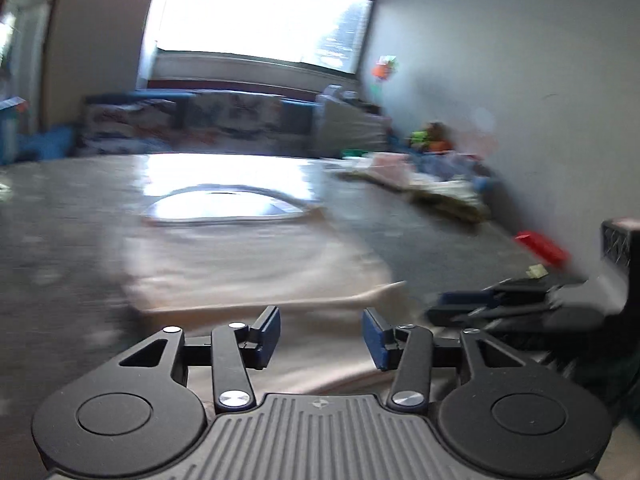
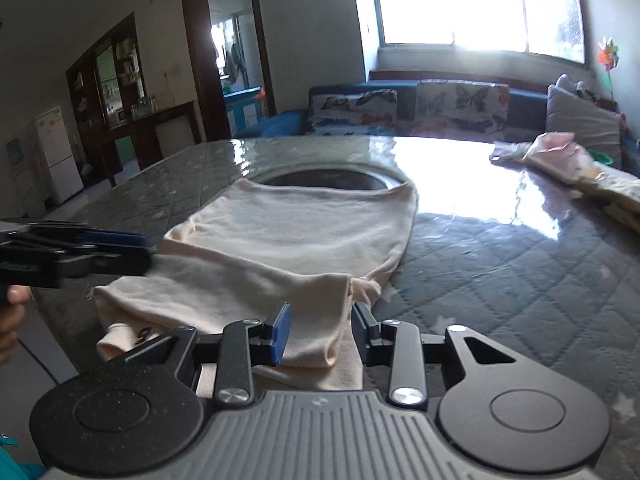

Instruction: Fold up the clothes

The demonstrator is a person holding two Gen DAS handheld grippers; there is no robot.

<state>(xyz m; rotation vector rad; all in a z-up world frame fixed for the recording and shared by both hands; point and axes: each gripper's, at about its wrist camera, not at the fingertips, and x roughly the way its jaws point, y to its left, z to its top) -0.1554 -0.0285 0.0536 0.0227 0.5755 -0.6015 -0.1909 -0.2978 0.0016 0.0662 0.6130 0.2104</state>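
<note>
A cream garment (image 2: 288,240) lies spread on the quilted table (image 2: 500,264), its near part folded into layered flaps. It also shows blurred in the left wrist view (image 1: 248,264). My right gripper (image 2: 320,332) is open just above the garment's near folded edge, its jaws on either side of a flap. My left gripper (image 1: 320,336) is open over the garment's near edge and holds nothing. In the right wrist view the left gripper (image 2: 120,246) comes in from the left at the garment's left edge. The right gripper shows at the right of the left wrist view (image 1: 472,304).
A round dark recess (image 2: 324,178) sits in the table beyond the garment. A pile of other clothes (image 2: 560,164) lies at the far right. A red object (image 1: 542,246) lies near the wall. A sofa (image 2: 432,108) stands beyond the table under the window.
</note>
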